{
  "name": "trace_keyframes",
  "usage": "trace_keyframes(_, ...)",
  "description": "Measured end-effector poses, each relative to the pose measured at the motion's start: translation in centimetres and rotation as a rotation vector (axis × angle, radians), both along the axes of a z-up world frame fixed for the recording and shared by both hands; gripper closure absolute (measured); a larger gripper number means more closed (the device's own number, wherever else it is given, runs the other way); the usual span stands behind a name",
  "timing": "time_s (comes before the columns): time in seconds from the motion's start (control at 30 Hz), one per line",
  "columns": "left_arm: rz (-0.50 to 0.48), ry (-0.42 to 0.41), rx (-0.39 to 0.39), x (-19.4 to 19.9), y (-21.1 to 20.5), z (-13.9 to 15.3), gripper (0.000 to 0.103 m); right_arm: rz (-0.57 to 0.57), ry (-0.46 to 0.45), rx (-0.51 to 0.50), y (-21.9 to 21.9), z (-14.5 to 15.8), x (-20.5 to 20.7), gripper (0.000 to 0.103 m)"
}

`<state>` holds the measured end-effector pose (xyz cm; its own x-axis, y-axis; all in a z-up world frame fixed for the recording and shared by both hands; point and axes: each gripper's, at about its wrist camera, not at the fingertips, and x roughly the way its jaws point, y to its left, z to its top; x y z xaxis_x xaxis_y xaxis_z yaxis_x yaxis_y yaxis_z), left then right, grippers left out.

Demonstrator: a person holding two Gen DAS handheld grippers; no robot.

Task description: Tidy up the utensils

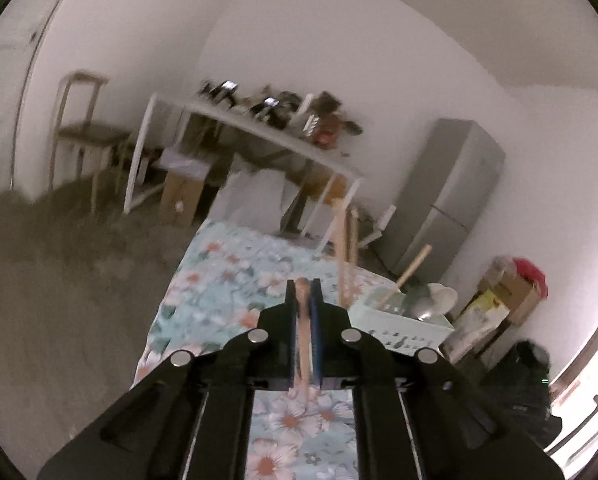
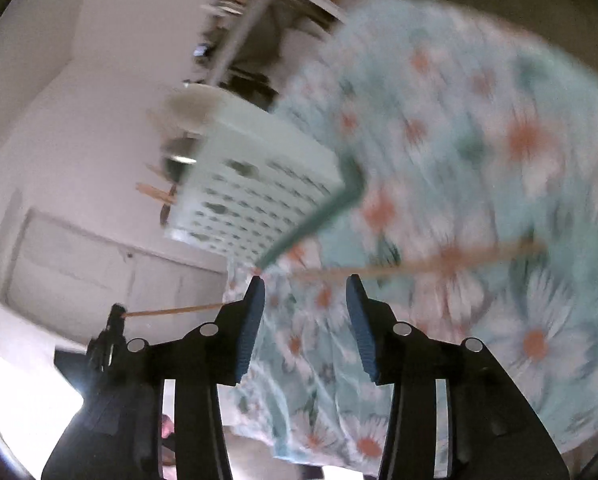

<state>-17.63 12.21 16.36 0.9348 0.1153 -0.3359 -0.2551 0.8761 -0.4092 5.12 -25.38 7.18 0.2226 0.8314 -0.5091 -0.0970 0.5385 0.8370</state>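
At lower centre, the left tongs (image 1: 303, 292) clamp a thin wooden stick (image 1: 303, 320), while the right tongs (image 2: 305, 284) stand apart over the floral-clothed tabletop (image 2: 479, 140), lower centre.

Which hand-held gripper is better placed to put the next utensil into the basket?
Left. The left hand-held gripper is already shut on a wooden utensil, with the pale basket just ahead to its right. The right hand-held gripper is open and holds nothing.

The right gripper (image 2: 306, 280) stands open above the floral cloth (image 2: 479, 120); a wooden chopstick (image 2: 419, 265) lies just ahead.
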Motion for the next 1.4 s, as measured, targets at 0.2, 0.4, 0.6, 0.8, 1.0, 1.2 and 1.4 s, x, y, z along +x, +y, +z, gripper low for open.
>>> trace_keyframes(0.2,-0.030,-0.010,-0.027,0.6,-0.1,0.0,0.098,-0.113,0.309,0.189,-0.7,-6.2,1.2,0.061)
trace_keyframes(0.4,-0.021,0.000,-0.056,0.3,0.2,-0.9,0.098,-0.282,0.360,0.266,-1.6,-7.4,1.6,0.068)
trace_keyframes(0.6,-0.004,-0.007,-0.060,-0.3,0.4,-1.2,0.098,-0.349,0.449,0.282,-2.1,-8.8,1.2,0.087)
trace_keyframes(0.8,-0.009,-0.003,-0.062,-0.4,0.4,-1.5,0.098,-0.355,0.346,0.184,-2.3,-8.1,1.0,0.097)
trace_keyframes(1.0,-0.007,-0.014,-0.044,-0.7,0.0,-1.7,0.098,-0.280,-0.024,-0.084,-0.3,-2.0,0.5,0.094)
trace_keyframes(1.2,-0.039,-0.004,0.030,0.1,-1.9,-1.4,0.098,-0.226,-0.718,-0.411,3.5,9.4,-5.3,0.098)
trace_keyframes(1.4,-0.056,0.000,0.068,0.9,-2.7,-1.2,0.098,-0.004,-0.743,-0.468,6.7,8.3,-5.4,0.098)
